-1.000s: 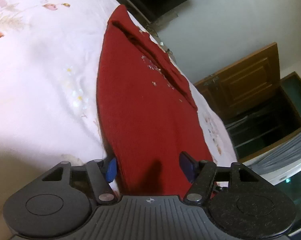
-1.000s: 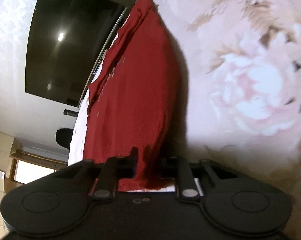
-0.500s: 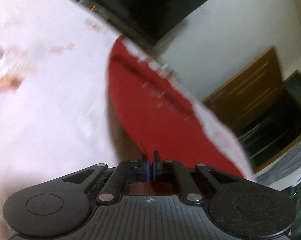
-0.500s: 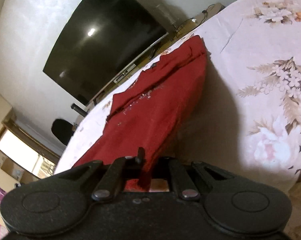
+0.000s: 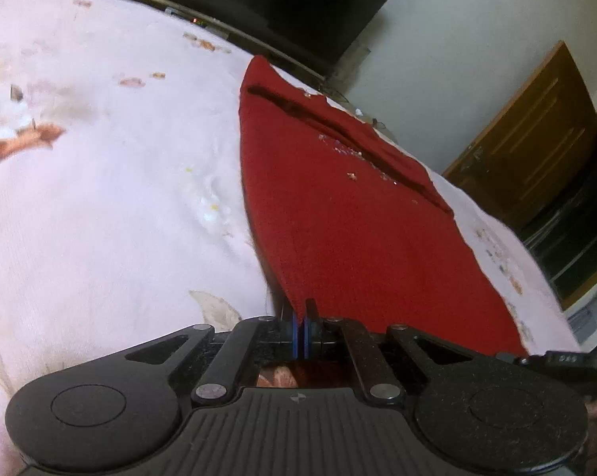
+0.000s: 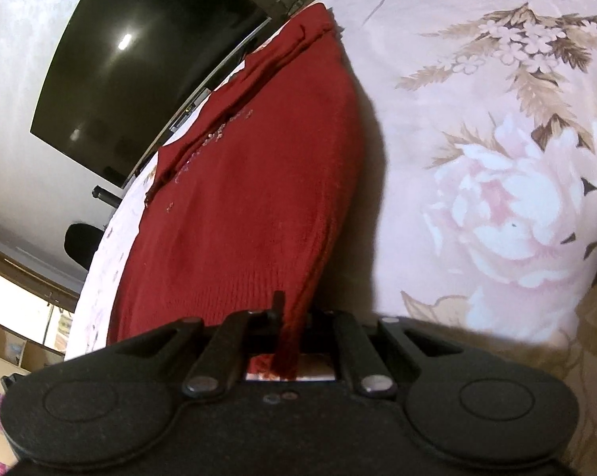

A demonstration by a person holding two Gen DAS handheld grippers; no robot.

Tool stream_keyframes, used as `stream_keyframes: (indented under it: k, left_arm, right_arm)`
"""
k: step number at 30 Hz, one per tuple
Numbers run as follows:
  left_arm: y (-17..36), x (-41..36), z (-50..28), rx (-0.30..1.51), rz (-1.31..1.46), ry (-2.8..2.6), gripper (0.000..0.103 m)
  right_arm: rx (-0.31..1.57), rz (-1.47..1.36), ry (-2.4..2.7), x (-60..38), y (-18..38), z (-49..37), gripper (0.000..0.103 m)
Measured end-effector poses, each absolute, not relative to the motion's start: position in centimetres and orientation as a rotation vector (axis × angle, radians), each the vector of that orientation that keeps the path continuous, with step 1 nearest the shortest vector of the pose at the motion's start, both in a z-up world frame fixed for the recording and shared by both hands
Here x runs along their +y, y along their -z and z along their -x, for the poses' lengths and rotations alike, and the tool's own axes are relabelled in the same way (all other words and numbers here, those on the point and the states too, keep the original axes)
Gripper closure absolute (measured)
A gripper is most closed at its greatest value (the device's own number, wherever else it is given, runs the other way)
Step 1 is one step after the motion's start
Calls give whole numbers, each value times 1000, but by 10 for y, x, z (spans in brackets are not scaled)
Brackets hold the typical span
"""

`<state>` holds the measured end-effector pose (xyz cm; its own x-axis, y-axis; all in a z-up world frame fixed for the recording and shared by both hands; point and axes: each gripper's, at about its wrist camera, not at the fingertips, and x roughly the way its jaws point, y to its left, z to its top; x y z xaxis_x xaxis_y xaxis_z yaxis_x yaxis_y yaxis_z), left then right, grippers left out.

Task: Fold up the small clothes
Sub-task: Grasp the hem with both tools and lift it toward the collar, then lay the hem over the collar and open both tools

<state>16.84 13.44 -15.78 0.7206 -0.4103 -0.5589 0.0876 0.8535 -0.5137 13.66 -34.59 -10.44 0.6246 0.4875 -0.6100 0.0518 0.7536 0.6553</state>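
A red knitted sweater (image 5: 350, 206) with small sparkly beads lies spread on a floral bedspread (image 5: 100, 182). My left gripper (image 5: 301, 317) is shut on the sweater's near hem corner, at its left edge. In the right wrist view the same sweater (image 6: 250, 198) stretches away from me. My right gripper (image 6: 290, 317) is shut on its near hem at the right edge, and the pinched cloth hangs down between the jaws. The hem is lifted slightly off the bedspread (image 6: 496, 182) at both grips.
A large dark TV screen (image 6: 139, 55) stands beyond the bed's far edge. A wooden door (image 5: 536, 135) is at the right in the left wrist view. A black chair (image 6: 82, 244) and shelves sit off the bed's left side in the right wrist view.
My left gripper was open around the hem one second ago and has shut on it. Both grippers have raised the hem a little. The right gripper stayed shut on the cloth.
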Motion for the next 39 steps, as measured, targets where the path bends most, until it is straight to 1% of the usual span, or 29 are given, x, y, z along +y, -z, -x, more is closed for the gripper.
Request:
stream_keyframes:
  k: [9, 21, 31, 35, 39]
  left_arm:
    - [129, 123, -165, 657, 379, 286, 100]
    - [84, 126, -176, 543, 359, 306, 100]
    - [39, 130, -224, 401, 387, 316, 100]
    - [18, 128, -255, 351, 394, 312, 100]
    - [3, 128, -292, 321, 379, 306, 100]
  right_arm:
    - [824, -619, -278, -329, 84, -138, 98]
    - [698, -516, -322, -326, 37, -153, 98]
    - [575, -418, -362, -323, -15, -186, 98]
    - [508, -370, -388, -320, -42, -212, 98]
    - [482, -356, -394, -322, -55, -247, 98]
